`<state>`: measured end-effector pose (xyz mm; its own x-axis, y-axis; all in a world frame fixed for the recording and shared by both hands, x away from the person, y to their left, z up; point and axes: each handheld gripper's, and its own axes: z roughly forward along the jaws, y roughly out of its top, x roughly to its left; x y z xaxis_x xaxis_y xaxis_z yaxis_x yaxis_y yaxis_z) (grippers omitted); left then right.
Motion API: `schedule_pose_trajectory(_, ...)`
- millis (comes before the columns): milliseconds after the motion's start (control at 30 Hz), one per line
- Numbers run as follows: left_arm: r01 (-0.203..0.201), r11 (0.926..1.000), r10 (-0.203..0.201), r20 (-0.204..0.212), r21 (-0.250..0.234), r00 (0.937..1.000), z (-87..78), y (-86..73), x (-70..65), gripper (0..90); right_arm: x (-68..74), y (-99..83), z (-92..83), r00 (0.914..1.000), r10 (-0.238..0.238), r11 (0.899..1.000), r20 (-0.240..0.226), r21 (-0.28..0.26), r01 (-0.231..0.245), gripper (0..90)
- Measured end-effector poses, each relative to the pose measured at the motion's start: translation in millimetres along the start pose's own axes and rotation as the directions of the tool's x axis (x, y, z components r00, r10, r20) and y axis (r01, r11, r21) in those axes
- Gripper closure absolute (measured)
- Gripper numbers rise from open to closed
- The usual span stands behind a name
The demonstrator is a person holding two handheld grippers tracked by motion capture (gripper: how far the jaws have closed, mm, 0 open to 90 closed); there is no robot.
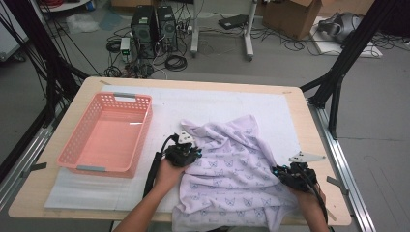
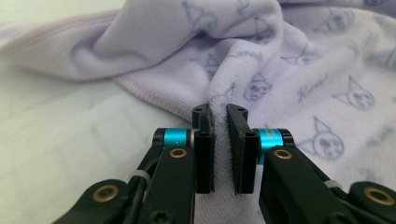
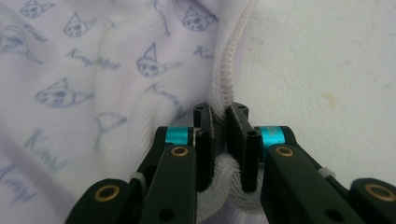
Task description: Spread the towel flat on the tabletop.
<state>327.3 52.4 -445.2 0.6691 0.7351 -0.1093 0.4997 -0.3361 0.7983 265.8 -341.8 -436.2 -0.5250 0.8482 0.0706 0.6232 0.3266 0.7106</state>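
Two towel (image 1: pixel 232 164) edges, perhaps pinched.

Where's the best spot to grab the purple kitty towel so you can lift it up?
Grab the towel by its stitched edges, coming in low from each side. The hem is thin and folds between jaws, as shown: the left gripper is shut on a fold at the left edge, the right gripper on the right hem.

high view down over the table, both gripper views close on the shared towel (image 1: pixel 232 164)
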Motion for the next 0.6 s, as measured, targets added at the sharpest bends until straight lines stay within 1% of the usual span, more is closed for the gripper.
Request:
schedule_pose_trajectory(33,0.006,0.9997,-0.006,-0.001,-0.022,1.0000,-6.7,-4.1,0.5,81.5,0.2,-1.8,-2.4,1.0000,-0.004,1.000,-0.008,0.003,0.004,81.2)
schedule_pose_trajectory(100,0.022,0.9989,-0.022,0.012,-0.040,0.9997,-17.9,-11.1,2.8,81.5,2.1,-5.9,-7.1,0.9998,-0.005,1.000,-0.020,0.015,0.006,81.2)
schedule_pose_trajectory(167,0.030,0.9986,-0.029,0.028,-0.043,0.9992,-25.5,-16.8,4.2,81.4,4.0,-9.1,-10.6,0.9992,-0.010,1.000,-0.038,0.018,0.011,81.3)
schedule_pose_trajectory(300,0.028,0.9987,-0.026,0.046,-0.041,0.9986,-31.8,-22.9,1.9,81.2,11.7,-12.1,-16.4,0.9975,-0.016,0.999,-0.069,0.035,0.019,81.0)
schedule_pose_trajectory(333,0.028,0.9986,-0.026,0.049,-0.044,0.9985,-32.9,-24.0,1.9,81.0,12.9,-11.8,-18.0,0.9973,-0.023,0.999,-0.070,0.036,0.026,79.7)
schedule_pose_trajectory(367,0.038,0.9980,-0.035,0.052,-0.051,0.9980,-32.9,-25.0,1.5,80.8,13.1,-10.7,-19.9,0.9972,-0.032,0.999,-0.067,0.029,0.034,75.9)
schedule_pose_trajectory(400,0.036,0.9980,-0.033,0.052,-0.053,0.9981,-32.8,-25.8,1.9,80.2,12.2,-8.7,-22.2,0.9980,-0.027,1.000,-0.058,0.015,0.027,70.7)
schedule_pose_trajectory(433,0.043,0.9973,-0.040,0.051,-0.059,0.9979,-32.3,-26.5,2.2,78.6,10.2,-6.3,-24.3,0.9986,-0.016,1.000,-0.050,-0.011,0.016,65.0)
schedule_pose_trajectory(467,0.046,0.9970,-0.043,0.050,-0.062,0.9978,-32.3,-26.8,3.4,76.9,7.8,-3.6,-26.5,0.9989,-0.004,0.999,-0.047,-0.044,0.002,61.0)
schedule_pose_trajectory(533,0.055,0.9960,-0.052,0.040,-0.071,0.9978,-32.7,-27.3,6.2,71.3,2.5,3.5,-29.9,0.9993,0.009,0.994,-0.035,-0.110,-0.013,56.0)
schedule_pose_trajectory(567,0.063,0.9952,-0.060,0.043,-0.075,0.9973,-33.0,-27.3,7.7,69.0,0.1,8.2,-30.1,0.9995,0.012,0.991,-0.028,-0.136,-0.016,53.5)
schedule_pose_trajectory(600,0.067,0.9941,-0.064,0.038,-0.085,0.9972,-33.4,-27.3,9.2,66.6,-3.0,13.4,-29.9,0.9997,0.007,0.986,-0.024,-0.165,-0.011,51.4)
